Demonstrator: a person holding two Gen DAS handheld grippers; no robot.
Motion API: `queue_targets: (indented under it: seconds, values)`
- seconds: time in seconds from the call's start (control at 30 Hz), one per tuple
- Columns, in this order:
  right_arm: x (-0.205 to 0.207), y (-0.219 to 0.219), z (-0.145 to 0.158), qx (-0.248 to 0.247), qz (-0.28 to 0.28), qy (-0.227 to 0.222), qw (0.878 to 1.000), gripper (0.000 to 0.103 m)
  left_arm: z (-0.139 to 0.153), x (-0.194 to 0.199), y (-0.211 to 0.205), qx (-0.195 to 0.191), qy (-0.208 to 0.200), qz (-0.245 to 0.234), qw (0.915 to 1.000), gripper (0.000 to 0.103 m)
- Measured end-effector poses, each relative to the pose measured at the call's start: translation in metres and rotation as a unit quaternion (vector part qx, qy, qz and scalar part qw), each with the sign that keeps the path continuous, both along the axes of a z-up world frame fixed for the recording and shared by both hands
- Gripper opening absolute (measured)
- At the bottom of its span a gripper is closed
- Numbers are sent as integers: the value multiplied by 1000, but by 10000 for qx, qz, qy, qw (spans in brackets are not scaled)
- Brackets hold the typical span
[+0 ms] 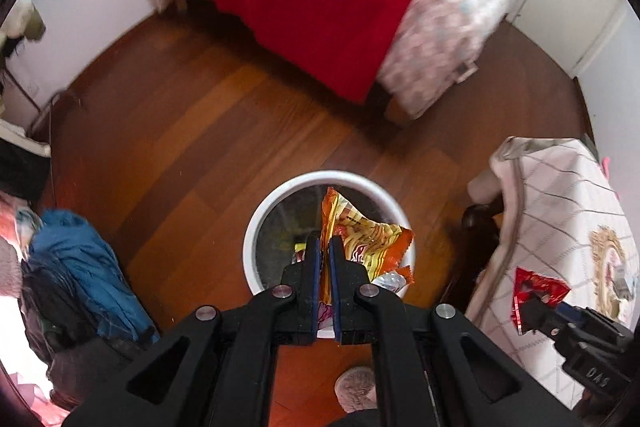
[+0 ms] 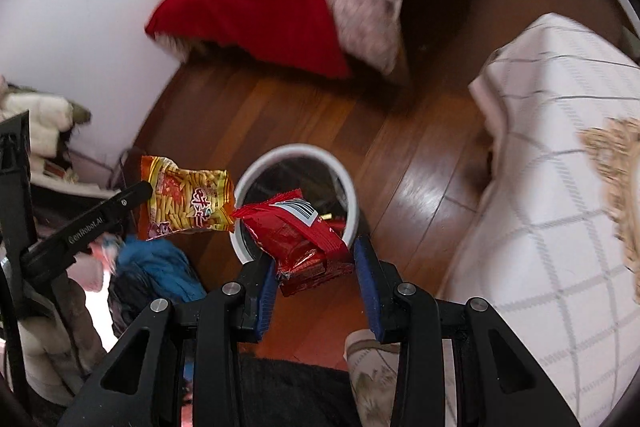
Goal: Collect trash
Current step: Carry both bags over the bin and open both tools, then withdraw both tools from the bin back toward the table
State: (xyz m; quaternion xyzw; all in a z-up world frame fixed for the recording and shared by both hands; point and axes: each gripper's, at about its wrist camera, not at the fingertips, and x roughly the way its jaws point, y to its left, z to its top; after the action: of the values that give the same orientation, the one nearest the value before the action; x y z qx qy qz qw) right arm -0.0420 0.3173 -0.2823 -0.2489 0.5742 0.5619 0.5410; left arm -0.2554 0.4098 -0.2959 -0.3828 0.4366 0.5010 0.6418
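Observation:
A white round trash bin (image 1: pixel 276 191) stands on the wooden floor, with some wrappers inside. My left gripper (image 1: pixel 325 241) is shut on an orange-yellow snack bag (image 1: pixel 360 231) that hangs over the bin's mouth. At the lower right of the left wrist view, my right gripper (image 1: pixel 528 301) grips a red packet (image 1: pixel 538 283). In the right wrist view, the right gripper (image 2: pixel 316 253) is shut on the crinkled red packet (image 2: pixel 296 231) above the bin (image 2: pixel 346 173). The left gripper (image 2: pixel 146 189) enters from the left, holding the snack bag (image 2: pixel 188 199) beside the bin's rim.
A bed with a red blanket (image 1: pixel 312 7) stands beyond the bin. A white checked quilt (image 1: pixel 560 211) lies to the right. A heap of blue and dark clothes (image 1: pixel 76 267) sits to the left. A slippered foot (image 1: pixel 354 387) stands near the bin.

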Motion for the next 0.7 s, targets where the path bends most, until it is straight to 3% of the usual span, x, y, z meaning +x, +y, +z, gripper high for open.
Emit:
queue_targets:
  seconds: [0.27, 0.4, 0.47, 0.5, 0.53, 0.67, 0.7]
  values:
    - [-34, 62, -89, -772, 339, 13, 9964, 39, -60, -23, 39, -639, 137, 171, 9977, 5]
    - [-41, 84, -123, -1032, 486, 64, 9935, 39, -83, -32, 48, -966, 360, 308, 9942, 11]
    - [-45, 94, -135, -1095, 511, 66, 9927, 40, -89, -39, 48, -1017, 326, 403, 9935, 34]
    - [-45, 96, -139, -1120, 544, 89, 9922, 43, -91, -41, 47, -1018, 314, 448, 9933, 65]
    - [-45, 99, -143, -1138, 560, 100, 9919, 47, -91, -44, 46, -982, 292, 504, 9935, 83]
    - [-46, 106, -150, -1163, 601, 63, 9914, 60, -91, -51, 38, -962, 323, 634, 9928, 87]
    - [-45, 106, -149, -1150, 617, 26, 9914, 67, -91, -52, 36, -951, 378, 666, 9925, 97]
